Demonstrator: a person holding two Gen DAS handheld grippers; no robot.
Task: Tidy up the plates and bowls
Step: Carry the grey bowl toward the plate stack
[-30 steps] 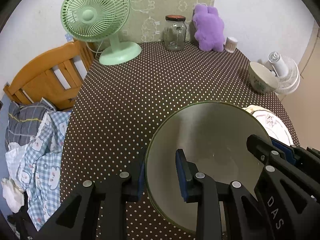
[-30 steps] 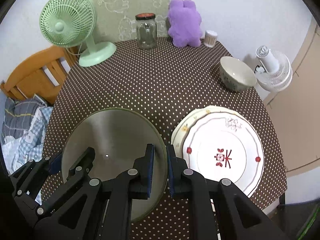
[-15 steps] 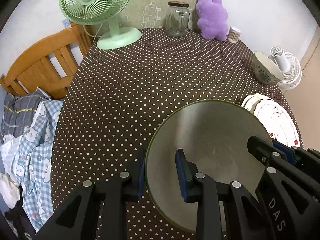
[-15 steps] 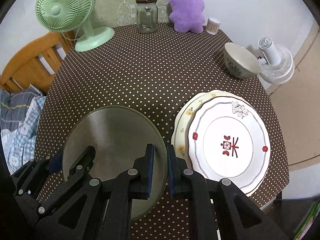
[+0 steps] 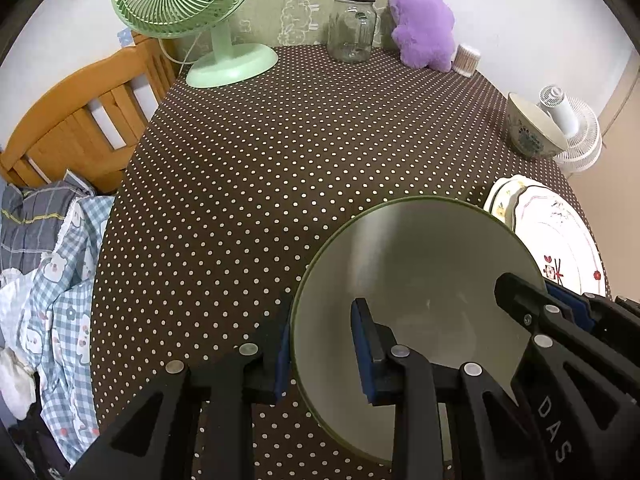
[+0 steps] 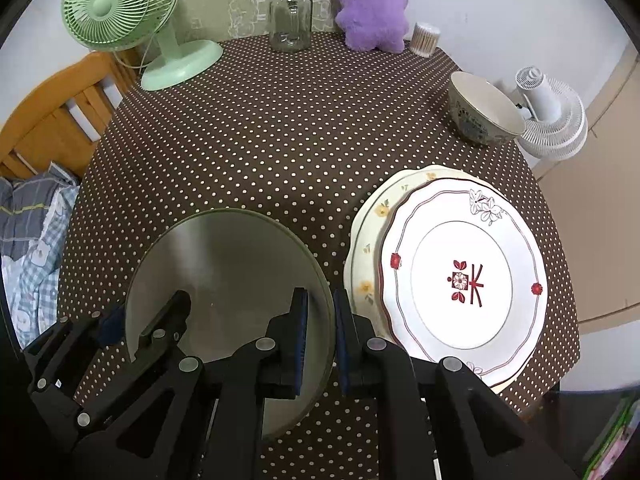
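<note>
A large green bowl (image 5: 420,264) is held above the polka-dot table by both grippers. My left gripper (image 5: 320,344) is shut on its left rim. My right gripper (image 6: 320,336) is shut on its right rim; the bowl also shows in the right wrist view (image 6: 228,264). The right gripper's fingers (image 5: 520,304) show over the bowl's far side in the left wrist view. Two stacked plates (image 6: 460,272) lie at the table's right front, the white red-patterned one on top. A smaller patterned bowl (image 6: 484,110) stands at the right edge further back.
A green desk fan (image 6: 120,12), a glass jar (image 6: 290,16), a purple plush toy (image 6: 370,4) and a cotton-swab tub (image 6: 426,40) line the back of the table (image 6: 280,128). A white fan (image 6: 554,120) sits off the right edge. A wooden chair (image 5: 80,120) with clothes stands left.
Both grippers have lifted the green bowl higher and tilted the views, so more of the table and plates shows. The grip on the bowl is the same.
</note>
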